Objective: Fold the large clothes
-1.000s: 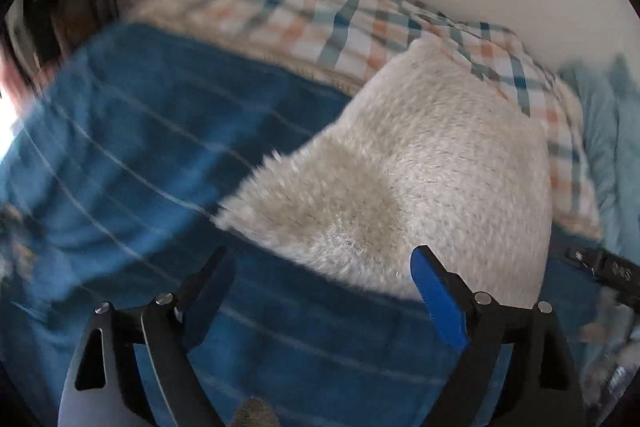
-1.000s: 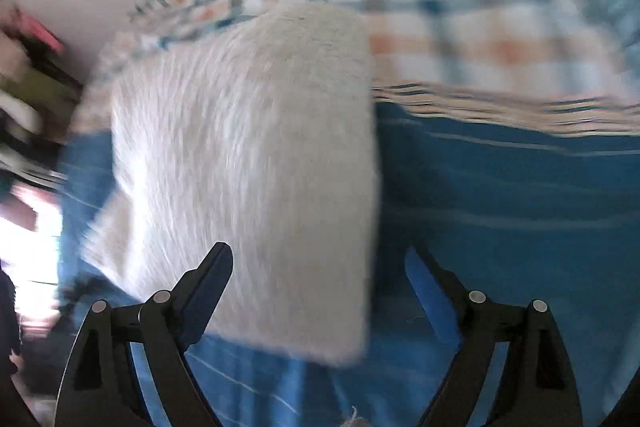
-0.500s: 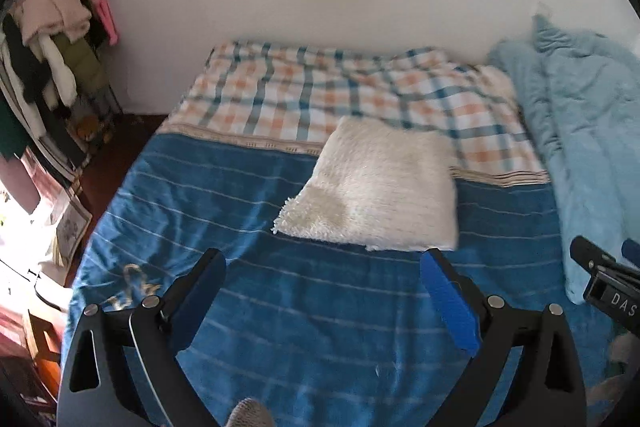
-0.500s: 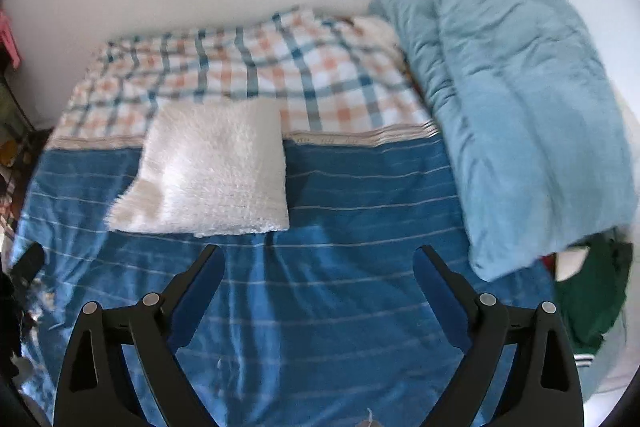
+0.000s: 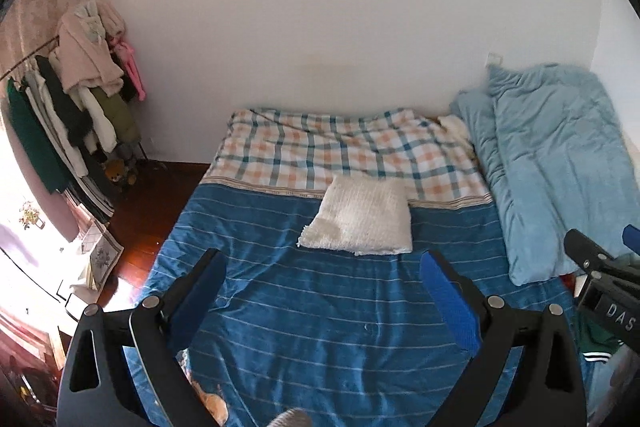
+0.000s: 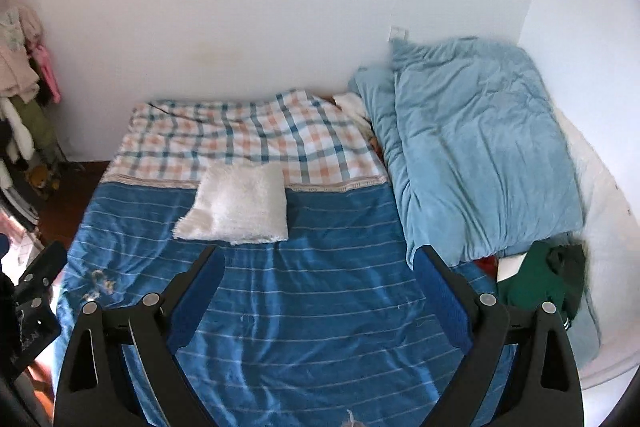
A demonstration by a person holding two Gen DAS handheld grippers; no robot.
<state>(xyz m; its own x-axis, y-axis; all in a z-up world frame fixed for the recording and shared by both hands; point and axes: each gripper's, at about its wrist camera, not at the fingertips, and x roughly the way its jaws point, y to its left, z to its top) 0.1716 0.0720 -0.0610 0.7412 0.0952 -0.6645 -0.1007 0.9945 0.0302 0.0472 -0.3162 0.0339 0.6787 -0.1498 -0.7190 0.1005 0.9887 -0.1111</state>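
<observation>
Left wrist view: folded white fluffy garment (image 5: 360, 215) flat on the blue striped bedspread (image 5: 320, 307), far edge touching the plaid sheet (image 5: 340, 151), long axis 9 to 3 o'clock, ragged corner toward 8 o'clock. Left hand-held gripper (image 5: 322, 291) spread wide, holding nothing, well apart from the garment. Light blue duvet (image 5: 552, 163) at 3 o'clock.

Right wrist view: same garment (image 6: 238, 205) at 11 o'clock, long axis 9 to 3. Right hand-held gripper (image 6: 318, 287) spread wide, empty, touching nothing.
</observation>
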